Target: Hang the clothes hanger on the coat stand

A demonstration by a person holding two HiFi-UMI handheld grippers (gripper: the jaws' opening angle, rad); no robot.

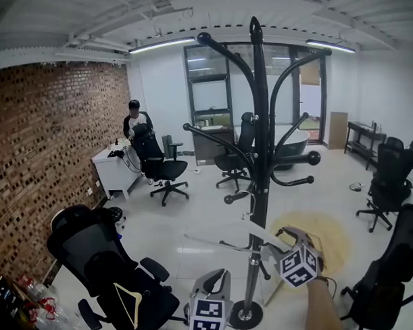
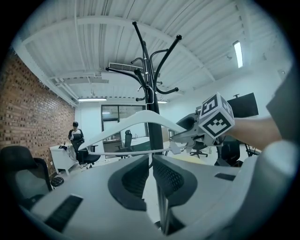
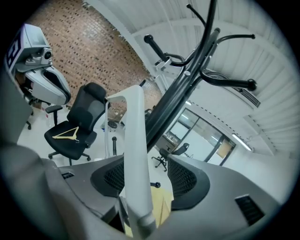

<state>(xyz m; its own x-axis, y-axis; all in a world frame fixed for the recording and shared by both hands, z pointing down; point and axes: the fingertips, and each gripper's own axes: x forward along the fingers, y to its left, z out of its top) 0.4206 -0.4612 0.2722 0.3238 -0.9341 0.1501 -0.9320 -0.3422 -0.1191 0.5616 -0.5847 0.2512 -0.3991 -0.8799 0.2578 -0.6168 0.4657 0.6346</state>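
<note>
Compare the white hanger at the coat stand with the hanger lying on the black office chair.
The white hanger is pale all over; the tan hanger looks like wood. The white hanger is up by the coat stand, one arm between the right gripper's open jaws; the tan hanger lies flat on the black chair, nothing touching it. Both are triangular with a bottom bar.

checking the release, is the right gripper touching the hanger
Cannot tell. The right gripper view shows the right gripper open wide around the hanger: a clear gap to one pad, but the hanger overlaps the other pad, hiding any contact.
</note>
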